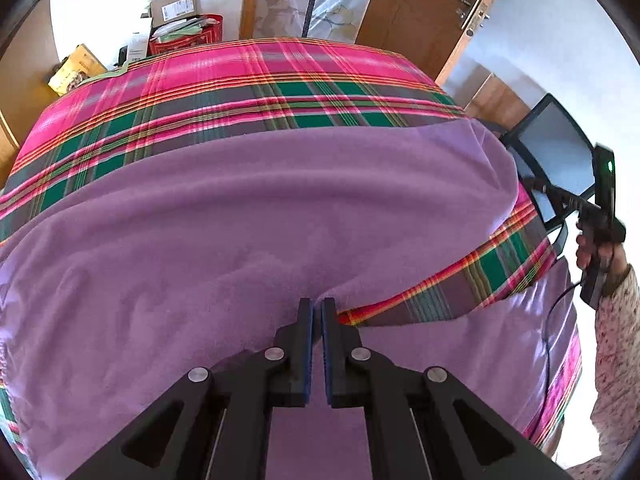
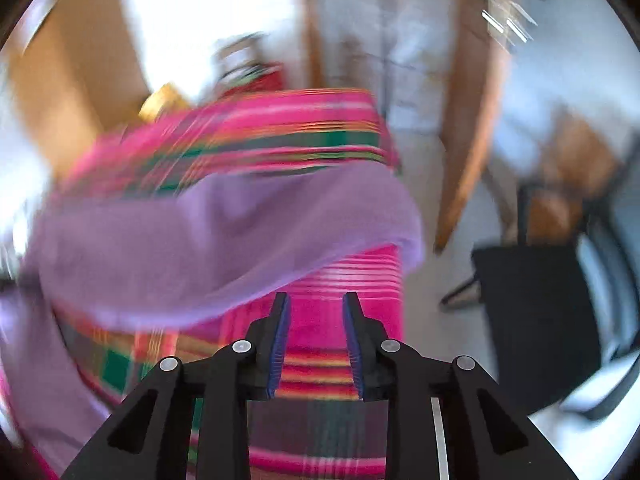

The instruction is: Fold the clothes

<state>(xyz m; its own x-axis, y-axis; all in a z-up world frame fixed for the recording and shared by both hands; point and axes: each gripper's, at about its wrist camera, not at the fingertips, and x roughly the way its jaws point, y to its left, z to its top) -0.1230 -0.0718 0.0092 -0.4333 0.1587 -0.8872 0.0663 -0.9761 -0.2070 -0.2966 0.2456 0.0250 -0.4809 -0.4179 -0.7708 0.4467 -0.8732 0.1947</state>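
Pinching a fold of the soft lilac fleece garment (image 1: 256, 232), the left gripper (image 1: 317, 308) has its blue-padded black fingers (image 1: 306, 344) clenched almost together, with the cloth's edge caught at their tips. It tilts steeply down toward the cloth. The garment lies spread across a pink, green and grey plaid cover (image 1: 280, 92) on the surface, and a strip of that plaid shows just right of the fingertips, where the lilac edge is drawn up. Further right a person's hand (image 1: 592, 248), in a pale speckled sleeve (image 1: 618, 340), grips the handle of the right gripper's body (image 1: 604, 216); a green light glows on it and a thin black cable hangs below. Seen from its own blurred wrist view, the right gripper (image 2: 316, 304) has its fingers released, standing apart with nothing between them, only plaid cover behind. It is angled down over the cover's near corner, with the lilac garment's edge to its upper left. Beyond the surface a brown cardboard box (image 1: 176, 8) carries a white label, a red box (image 1: 188, 36) sits under it and a yellow packet (image 1: 76, 68) lies to the left; none of their printing can be read. A dark flat screen (image 1: 556, 156) stands beside the surface's right edge, and a wooden door (image 1: 424, 8) is behind.
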